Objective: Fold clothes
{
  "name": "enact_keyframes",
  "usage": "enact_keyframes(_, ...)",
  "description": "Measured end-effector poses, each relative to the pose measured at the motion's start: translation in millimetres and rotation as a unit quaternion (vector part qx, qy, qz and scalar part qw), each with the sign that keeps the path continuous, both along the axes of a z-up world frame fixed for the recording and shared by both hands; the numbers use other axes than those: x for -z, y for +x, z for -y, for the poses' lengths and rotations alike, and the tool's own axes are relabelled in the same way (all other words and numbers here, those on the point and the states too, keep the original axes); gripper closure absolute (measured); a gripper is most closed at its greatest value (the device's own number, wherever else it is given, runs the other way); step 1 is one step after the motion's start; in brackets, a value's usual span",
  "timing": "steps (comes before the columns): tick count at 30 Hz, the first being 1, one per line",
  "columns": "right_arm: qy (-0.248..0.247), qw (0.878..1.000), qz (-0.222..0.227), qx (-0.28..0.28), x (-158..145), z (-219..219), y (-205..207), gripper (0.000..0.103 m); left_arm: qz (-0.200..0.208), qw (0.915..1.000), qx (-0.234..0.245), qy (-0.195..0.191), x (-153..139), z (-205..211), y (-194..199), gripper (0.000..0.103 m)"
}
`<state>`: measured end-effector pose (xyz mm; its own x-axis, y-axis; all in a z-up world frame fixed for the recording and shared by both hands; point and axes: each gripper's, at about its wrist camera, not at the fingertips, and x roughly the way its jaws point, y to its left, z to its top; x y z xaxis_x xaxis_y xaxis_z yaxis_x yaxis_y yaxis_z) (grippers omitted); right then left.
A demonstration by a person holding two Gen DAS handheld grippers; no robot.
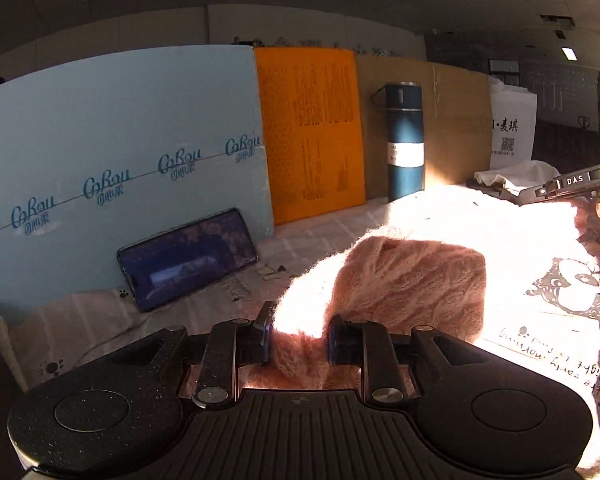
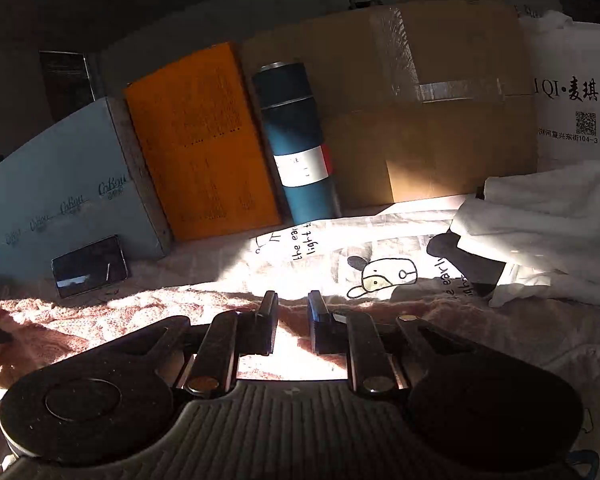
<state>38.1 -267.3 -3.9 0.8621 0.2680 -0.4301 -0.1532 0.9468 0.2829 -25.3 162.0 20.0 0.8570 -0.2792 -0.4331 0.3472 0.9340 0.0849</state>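
You are pinching the pink knit sweater (image 1: 412, 280) in both grippers, left gripper (image 1: 300, 340) narrowed on a bunched fold, right gripper (image 2: 293, 326) nearly closed on its edge, garment stretching crosswise between them over the printed sheet (image 2: 340, 248).

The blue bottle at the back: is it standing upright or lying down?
Upright. The blue bottle stands on its base on the printed sheet, cap on top, in front of the cardboard box.

Sunlit pink sweater (image 1: 400, 280) glare-bleached; phone (image 1: 188, 258) screen content illegible.
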Motion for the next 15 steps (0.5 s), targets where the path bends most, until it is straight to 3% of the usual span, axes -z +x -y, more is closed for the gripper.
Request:
enact_keyframes(2,0.007,1.0,-0.002,0.016,5.1,3.0,3.7,0.088,-0.011,0.9999,-0.008,-0.007,1.6,-2.6,11.8,0.075)
enact_keyframes(4,0.018,0.999,0.001,0.035,9.5,8.5,2.0,0.087,-0.021,0.9995,-0.019,-0.013,3.3,-5.0,23.1,0.06)
enact_keyframes(5,0.027,0.998,0.001,0.049,11.1,13.4,-0.3,0.084,-0.02,0.9992,-0.031,-0.017,4.1,-6.0,27.6,0.043)
enact_keyframes(6,0.038,0.997,0.001,0.064,12.5,19.1,-3.0,0.071,-0.02,0.9987,-0.042,-0.02,5.0,-6.9,32.0,0.032)
enact_keyframes(7,0.05,0.995,0.003,0.083,13.1,25.6,-6.4,0.055,-0.021,0.9983,-0.05,-0.023,5.6,-7.6,36.2,0.031)
enact_keyframes(10,0.084,0.984,0.014,0.156,10.1,47.1,-23.3,0.036,-0.032,0.9967,-0.067,-0.032,6.5,-10.4,50.9,0.031)
enact_keyframes(12,0.107,0.973,0.019,0.206,9.1,60.6,-39.6,0.027,-0.032,0.9964,-0.072,-0.033,6.0,-10.6,56.4,0.03)
enact_keyframes(15,0.135,0.962,0.016,0.237,13.5,74.4,-60.2,0.026,-0.023,0.9979,-0.046,-0.038,4.2,-8.8,57.8,0.026)
